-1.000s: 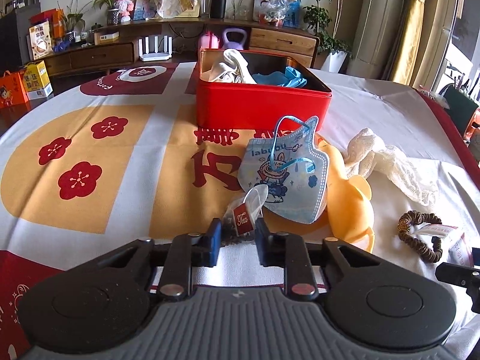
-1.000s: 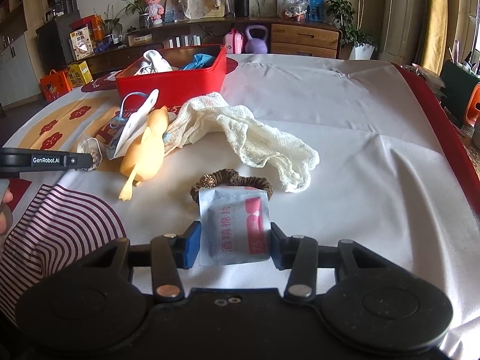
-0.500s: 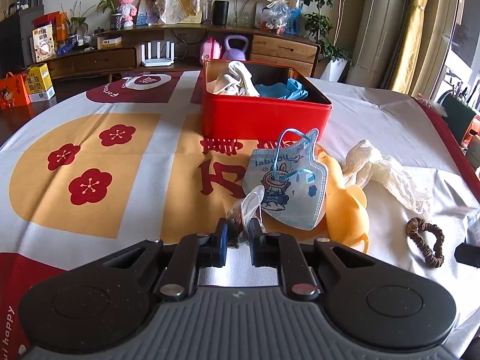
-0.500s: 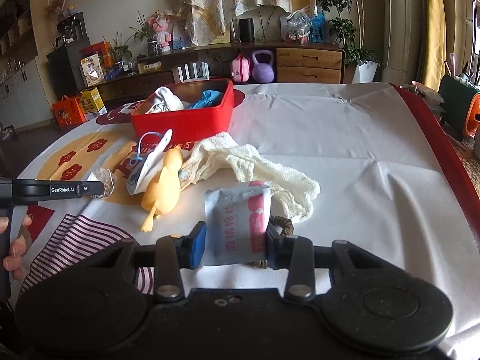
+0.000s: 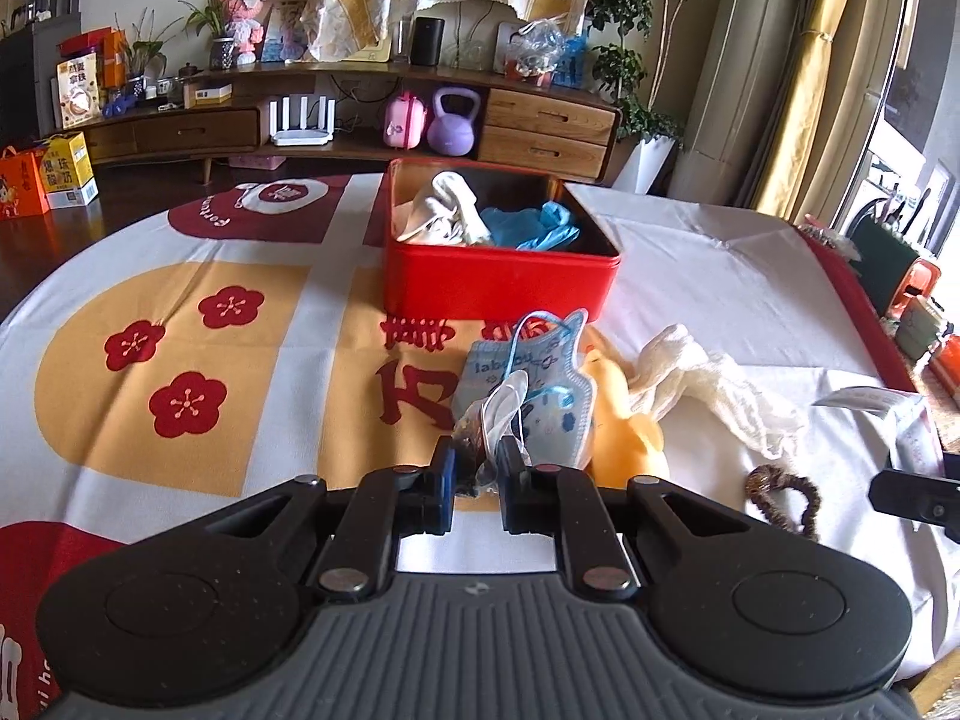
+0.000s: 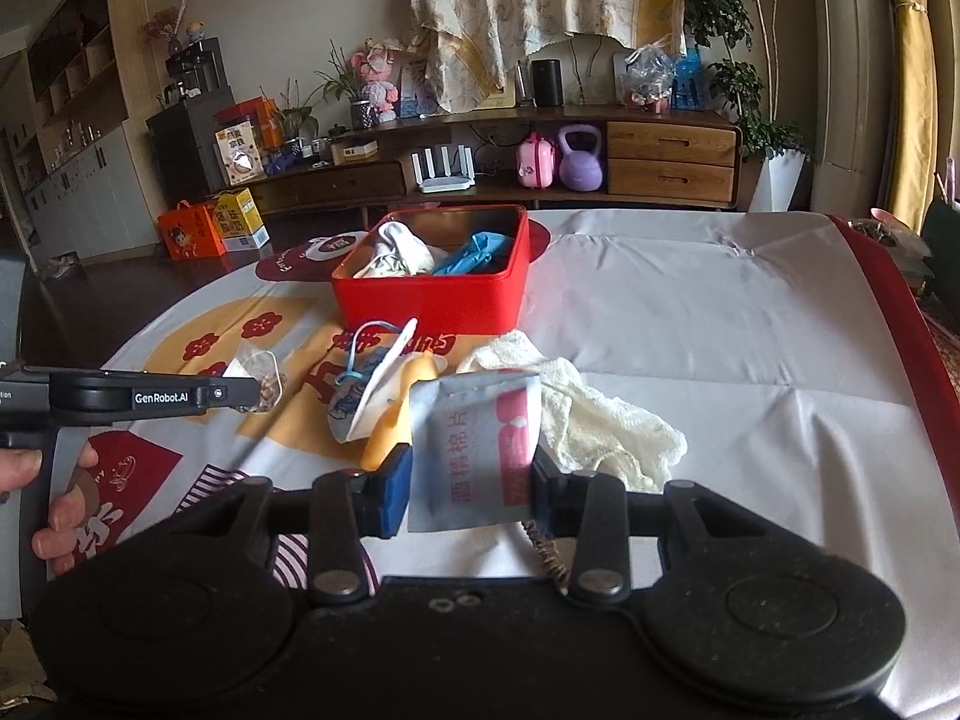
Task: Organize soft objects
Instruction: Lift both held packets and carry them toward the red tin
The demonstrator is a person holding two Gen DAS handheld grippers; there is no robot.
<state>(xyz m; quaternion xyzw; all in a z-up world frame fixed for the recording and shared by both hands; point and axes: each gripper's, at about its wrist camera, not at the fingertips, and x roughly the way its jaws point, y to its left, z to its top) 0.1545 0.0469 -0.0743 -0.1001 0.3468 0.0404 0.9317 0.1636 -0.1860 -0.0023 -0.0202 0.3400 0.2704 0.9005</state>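
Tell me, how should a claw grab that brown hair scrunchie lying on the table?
Probably from straight above, pinching one side of the brown beaded hair scrunchie. It lies flat as an open ring on the white tablecloth, so one finger can drop into the hole.

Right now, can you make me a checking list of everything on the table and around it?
Surface: tablecloth, white with red and gold prints, wrinkled.
Job's things: red box open, holding white cloth and blue gloves. Outside it: kid's face mask, yellow duck toy, cream net cloth, brown hair tie.
Clutter: nothing seen.
Grippers: left gripper jaws shut on tea bag packet; right gripper jaws shut on wipe packet.
Cables: wires behind the router on the sideboard.
Surroundings: sideboard, purple kettlebell, plants, curtains.
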